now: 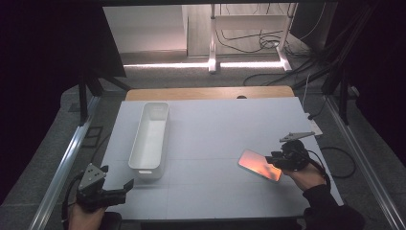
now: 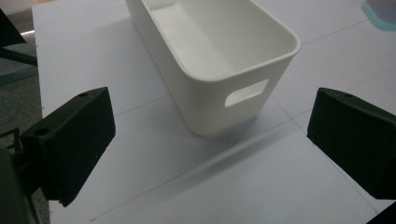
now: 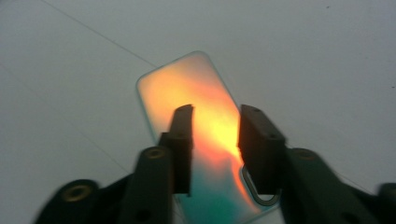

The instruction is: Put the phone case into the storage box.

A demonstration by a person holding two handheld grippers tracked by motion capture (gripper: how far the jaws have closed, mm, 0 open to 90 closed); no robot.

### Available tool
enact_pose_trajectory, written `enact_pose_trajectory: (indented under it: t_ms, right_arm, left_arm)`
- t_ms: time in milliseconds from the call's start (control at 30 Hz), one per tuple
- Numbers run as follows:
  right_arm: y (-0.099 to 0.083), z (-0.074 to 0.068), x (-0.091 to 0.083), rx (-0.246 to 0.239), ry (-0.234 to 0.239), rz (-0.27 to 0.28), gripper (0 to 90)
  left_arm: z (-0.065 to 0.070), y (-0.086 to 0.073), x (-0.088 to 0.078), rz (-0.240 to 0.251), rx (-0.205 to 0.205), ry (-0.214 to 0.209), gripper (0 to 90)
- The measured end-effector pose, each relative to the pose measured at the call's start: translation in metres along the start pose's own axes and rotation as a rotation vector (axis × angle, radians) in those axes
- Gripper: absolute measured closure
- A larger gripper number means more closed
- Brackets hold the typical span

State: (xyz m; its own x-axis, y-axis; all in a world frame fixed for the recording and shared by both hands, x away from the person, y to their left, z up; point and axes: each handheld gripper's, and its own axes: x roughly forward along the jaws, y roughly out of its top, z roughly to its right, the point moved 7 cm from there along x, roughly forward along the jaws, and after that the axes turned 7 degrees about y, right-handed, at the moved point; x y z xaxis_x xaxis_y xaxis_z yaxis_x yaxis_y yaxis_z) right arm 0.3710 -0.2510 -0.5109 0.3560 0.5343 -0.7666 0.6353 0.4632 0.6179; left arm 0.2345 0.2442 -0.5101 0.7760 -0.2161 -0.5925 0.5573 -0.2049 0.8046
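Observation:
A phone [image 1: 258, 165] with a glossy orange-and-teal face lies flat on the white table at the right. My right gripper [image 1: 276, 160] reaches over its near end from the right. In the right gripper view the two black jaws sit against the long edges of the phone [image 3: 212, 116], with the right gripper [image 3: 215, 140] shut on it. At the near left corner my left gripper [image 1: 117, 179] rests open, holding nothing. In its own view the left gripper [image 2: 210, 154] points at the short end of a white bin [image 2: 210, 98].
The long white bin [image 1: 139, 143] stands empty at the left of the white table sheet [image 1: 210, 124], its handle slot towards me. A wooden table edge [image 1: 206, 92] runs along the back. Cables and a stand lie on the floor beyond.

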Motion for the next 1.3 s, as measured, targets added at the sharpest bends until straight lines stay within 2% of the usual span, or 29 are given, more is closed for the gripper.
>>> enact_pose_trajectory:
  t_ms: [100,300,400,700,1133,1300]
  right_arm:
    - [-0.003,-0.001,0.003,-0.026,0.017,-0.018,89.6]
    - [-0.011,-0.006,0.009,-0.068,0.027,-0.062,89.7]
    - [-0.015,-0.007,0.011,-0.071,0.025,-0.071,89.6]
    - [-0.027,-0.013,0.013,-0.073,0.062,-0.092,89.7]
    - [-0.040,-0.023,0.024,-0.112,0.101,-0.177,89.7]
    - [-0.045,-0.024,0.028,-0.130,0.088,-0.215,89.7]
  left_arm:
    - [0.000,0.000,0.000,0.001,0.001,-0.001,1.6]
    - [0.000,0.000,0.000,0.002,0.004,-0.002,1.6]
    - [0.000,0.000,0.000,0.001,0.005,-0.001,1.7]
    - [0.001,0.000,0.000,0.000,0.009,-0.001,1.6]
    - [0.001,0.000,0.000,-0.002,0.015,-0.002,1.7]
    - [0.002,0.000,0.000,-0.001,0.023,0.000,1.7]
